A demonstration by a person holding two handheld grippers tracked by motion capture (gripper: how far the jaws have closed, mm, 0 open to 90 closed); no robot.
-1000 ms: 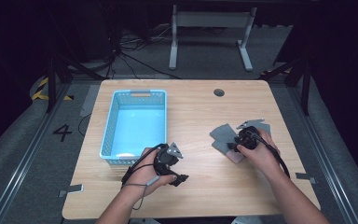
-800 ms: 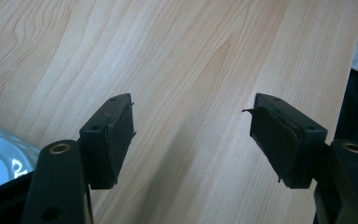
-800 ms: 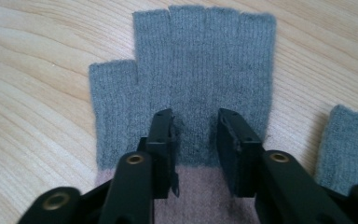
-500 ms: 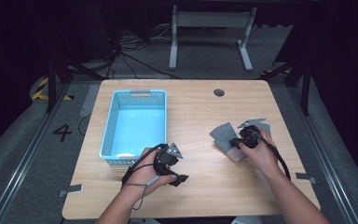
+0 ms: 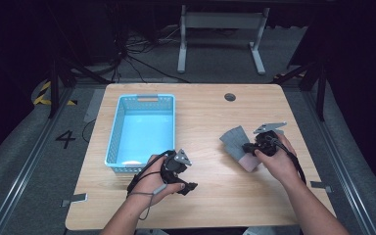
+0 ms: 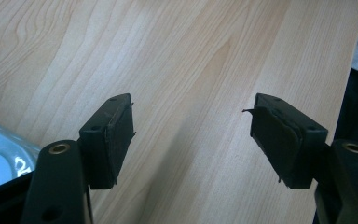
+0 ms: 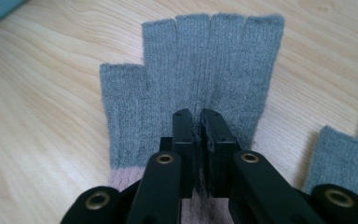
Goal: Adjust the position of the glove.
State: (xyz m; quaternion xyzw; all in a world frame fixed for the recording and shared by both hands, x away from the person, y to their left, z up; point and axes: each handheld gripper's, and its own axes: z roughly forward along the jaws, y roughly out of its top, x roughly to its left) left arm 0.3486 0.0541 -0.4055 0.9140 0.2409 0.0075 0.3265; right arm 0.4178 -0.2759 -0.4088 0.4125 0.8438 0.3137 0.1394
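A grey fingerless glove [image 7: 200, 70] with a pink cuff lies flat on the wooden table [image 5: 210, 117], right of the middle [image 5: 235, 139]. My right gripper [image 7: 200, 116] has just been closing; its jaws now pinch a fold of the glove's knit near the palm. In the high view the right gripper [image 5: 250, 147] sits at the glove's near right edge. My left gripper [image 6: 191, 121] stands open over bare wood with nothing between its pads. It rests near the table's front [image 5: 183, 180], beside the basket's near corner.
A light blue plastic basket [image 5: 144, 100] stands at the table's left. A second grey glove [image 7: 349, 154] lies just right of the held one. The table's edge [image 6: 354, 56] runs close by the left gripper. A round cable hole [image 5: 230, 97] sits at the back.
The right hand has lifted slightly where it meets the grey glove. The left hand and the basket have stayed put.
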